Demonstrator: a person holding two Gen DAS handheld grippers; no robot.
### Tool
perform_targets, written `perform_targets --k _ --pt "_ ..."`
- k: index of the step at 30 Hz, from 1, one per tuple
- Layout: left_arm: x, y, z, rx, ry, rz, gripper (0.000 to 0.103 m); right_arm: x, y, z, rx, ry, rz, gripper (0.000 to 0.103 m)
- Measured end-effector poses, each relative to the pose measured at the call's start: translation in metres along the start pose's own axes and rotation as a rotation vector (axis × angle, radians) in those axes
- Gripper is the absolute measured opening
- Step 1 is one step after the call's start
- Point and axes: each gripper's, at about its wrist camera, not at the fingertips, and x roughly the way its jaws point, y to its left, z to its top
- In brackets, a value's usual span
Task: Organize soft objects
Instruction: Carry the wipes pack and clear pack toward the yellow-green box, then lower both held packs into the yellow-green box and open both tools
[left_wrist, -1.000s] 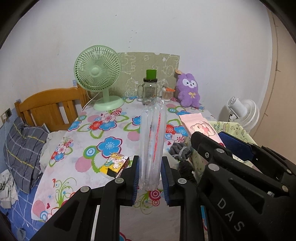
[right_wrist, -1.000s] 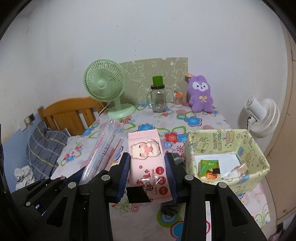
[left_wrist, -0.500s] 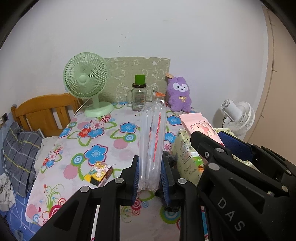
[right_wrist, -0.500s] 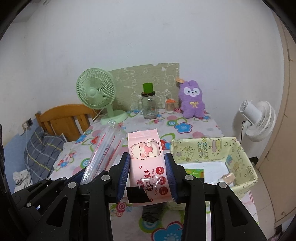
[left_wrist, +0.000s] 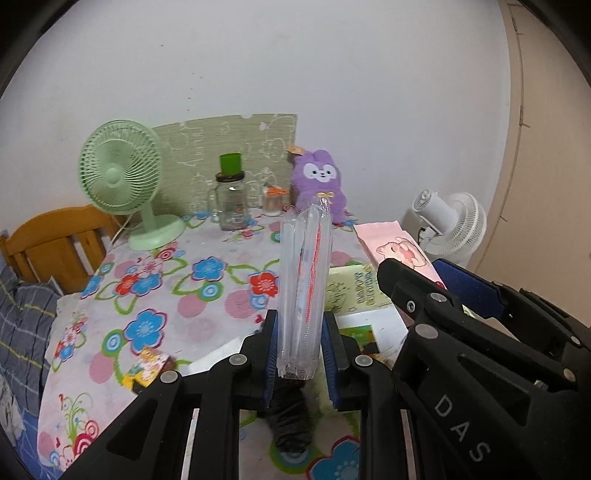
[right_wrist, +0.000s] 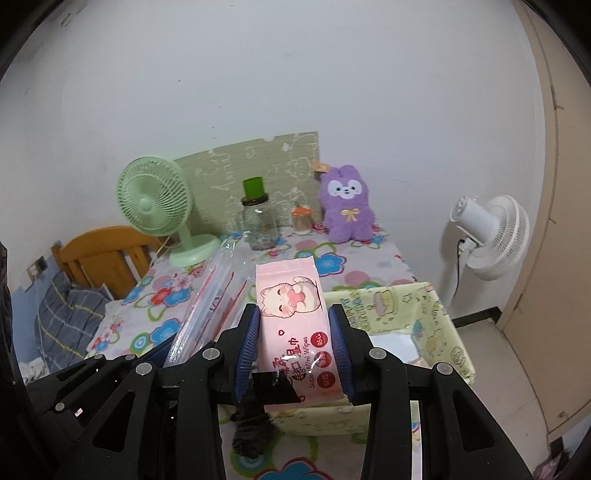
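Jaws pinch a clear plastic pack (left_wrist: 304, 295) and pink wipes pack (right_wrist: 295, 325).

On the table (right_wrist: 354, 258), the desk fan (right_wrist: 157, 206) stands far left, the jar (right_wrist: 258, 221) right of it, the plush rabbit (right_wrist: 347, 210) far right. The box (right_wrist: 436, 325) sits near right, a standing fan (right_wrist: 491, 236) behind it.
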Motion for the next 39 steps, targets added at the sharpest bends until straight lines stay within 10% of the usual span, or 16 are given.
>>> perform_targets --k 22,39 --pt "0.072 -0.044 -0.008 -0.006 0.133 -0.048 0.022 0.052 -0.065 -0.013 0.067 0.087 -0.041 0.042" --pt "0.096 -0.064 -0.011 0.049 0.179 -0.044 0.056 0.09 -0.088 -0.026 0.103 0.163 -0.016 0.042"
